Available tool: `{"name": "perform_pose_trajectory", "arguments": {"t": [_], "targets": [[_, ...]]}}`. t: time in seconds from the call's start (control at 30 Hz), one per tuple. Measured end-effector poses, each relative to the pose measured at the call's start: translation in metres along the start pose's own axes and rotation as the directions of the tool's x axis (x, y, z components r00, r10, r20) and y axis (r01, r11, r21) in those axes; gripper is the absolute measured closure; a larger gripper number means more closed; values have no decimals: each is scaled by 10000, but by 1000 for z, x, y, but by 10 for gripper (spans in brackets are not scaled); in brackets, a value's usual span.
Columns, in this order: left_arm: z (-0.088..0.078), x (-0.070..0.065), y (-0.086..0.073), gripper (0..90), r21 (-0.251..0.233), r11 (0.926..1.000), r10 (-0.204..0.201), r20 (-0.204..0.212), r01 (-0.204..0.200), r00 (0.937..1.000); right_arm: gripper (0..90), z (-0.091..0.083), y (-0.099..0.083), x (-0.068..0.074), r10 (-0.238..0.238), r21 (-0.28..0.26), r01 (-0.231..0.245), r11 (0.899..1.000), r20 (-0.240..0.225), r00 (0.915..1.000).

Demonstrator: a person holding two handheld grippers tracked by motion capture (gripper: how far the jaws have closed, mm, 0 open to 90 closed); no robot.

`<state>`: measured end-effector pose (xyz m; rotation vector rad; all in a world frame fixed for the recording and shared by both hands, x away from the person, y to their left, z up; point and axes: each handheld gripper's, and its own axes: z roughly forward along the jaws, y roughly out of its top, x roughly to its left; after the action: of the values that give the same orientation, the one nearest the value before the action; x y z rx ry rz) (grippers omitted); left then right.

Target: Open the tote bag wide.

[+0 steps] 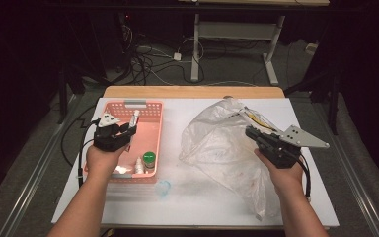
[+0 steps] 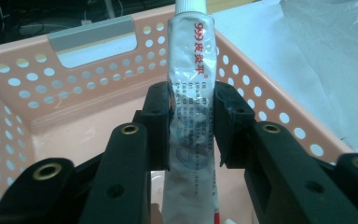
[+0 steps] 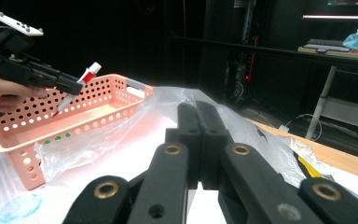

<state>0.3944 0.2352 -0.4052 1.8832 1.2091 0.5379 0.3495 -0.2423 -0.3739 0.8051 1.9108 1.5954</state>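
Note:
My left gripper (image 1: 131, 128) is shut on a white ointment tube (image 1: 135, 119) with red print, held above the pink basket (image 1: 160, 129). In the left gripper view the tube (image 2: 191, 88) stands upright between the two pads (image 2: 157, 116), cap end pointing away over the basket's far wall (image 2: 98, 79). My right gripper (image 1: 249, 131) rests at the right side of a crumpled clear plastic bag (image 1: 219, 145). Its jaws are pressed together in the right gripper view (image 3: 198, 114). I cannot tell whether any film is pinched between them.
Inside the basket lie a green-capped bottle (image 1: 149, 158) and a small white bottle (image 1: 138, 166). A bluish clear piece (image 1: 163, 187) lies on the white table in front of the basket. Something yellow (image 1: 256, 118) shows in the bag. Cables and table legs lie beyond.

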Motion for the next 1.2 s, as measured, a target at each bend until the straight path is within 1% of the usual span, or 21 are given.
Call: {"name": "perform_pose_trajectory", "arguments": {"t": [0.03, 0.07, 0.17, 0.23, 0.3, 0.37, 0.43, 0.53, 0.57, 0.6, 0.7, 0.77, 0.83, 0.9, 1.07, 1.2], "targets": [[-1, 0, 0, 675, -5, 9999, -115, -9, 115, 9999, 900, 0, 0, -1, -46, 5, 46, 10000, -7, 10000], [-3, -1, 1, 675, 8, 10000, -88, -23, 88, 10000, 900, 1, -1, -1, 17, 6, -17, 10000, 0, 10000], [-6, -5, 0, 675, 109, 9997, 228, -101, -227, 9997, 900, 1, -2, -2, 27, 51, -27, 10000, -11, 10000], [-9, -8, -1, 675, 161, 9992, 360, -152, -357, 9992, 900, 1, -2, -2, 33, 49, -33, 10000, -25, 10000], [-13, -11, -2, 675, 154, 9994, 328, -201, -324, 9993, 900, 1, -2, -2, 19, 4, -19, 10000, -53, 10000], [-18, -13, -3, 675, 50, 9997, 242, -77, -242, 9997, 900, 0, -2, -2, 88, -9, -88, 10000, -99, 9999], [-21, -17, -5, 675, 40, 9994, 337, -55, -337, 9994, 900, 0, -2, -2, 86, 0, -86, 10000, -91, 9999], [-26, -21, -10, 675, 3, 9994, 336, 83, -336, 9994, 900, 0, -1, -1, 27, -10, -28, 10000, -85, 10000], [-27, -23, -11, 675, -16, 9992, 406, 94, -406, 9991, 900, 0, -1, -1, -32, -19, 32, 10000, -100, 9999], [-28, -25, -13, 675, -55, 9988, 487, 82, -486, 9988, 900, -1, -1, -1, -39, -13, 39, 10000, -107, 9999], [-33, -28, -17, 675, -221, 9986, 484, 117, -481, 9988, 900, 0, -1, -1, -4, 16, 4, 10000, -121, 9999], [-35, -30, -21, 675, -343, 9983, 475, 178, -469, 9987, 900, 0, -1, 0, -21, 24, 22, 10000, -170, 9999], [-37, -31, -24, 675, -388, 9976, 579, 167, -572, 9982, 900, -1, -1, 0, -72, 51, 73, 10000, -183, 9998], [-39, -32, -26, 675, -461, 9972, 593, 242, -581, 9979, 900, -1, -1, 0, -77, 62, 78, 10000, -172, 9998], [-45, -33, -26, 675, -741, 9956, 604, 403, -573, 9974, 900, 2, -2, 1, -127, 173, 130, 9998, -143, 9998], [-44, -30, -26, 675, -770, 9955, 581, 439, -546, 9973, 900, 4, -2, 2, -57, 235, 61, 9997, -140, 9999]]}}
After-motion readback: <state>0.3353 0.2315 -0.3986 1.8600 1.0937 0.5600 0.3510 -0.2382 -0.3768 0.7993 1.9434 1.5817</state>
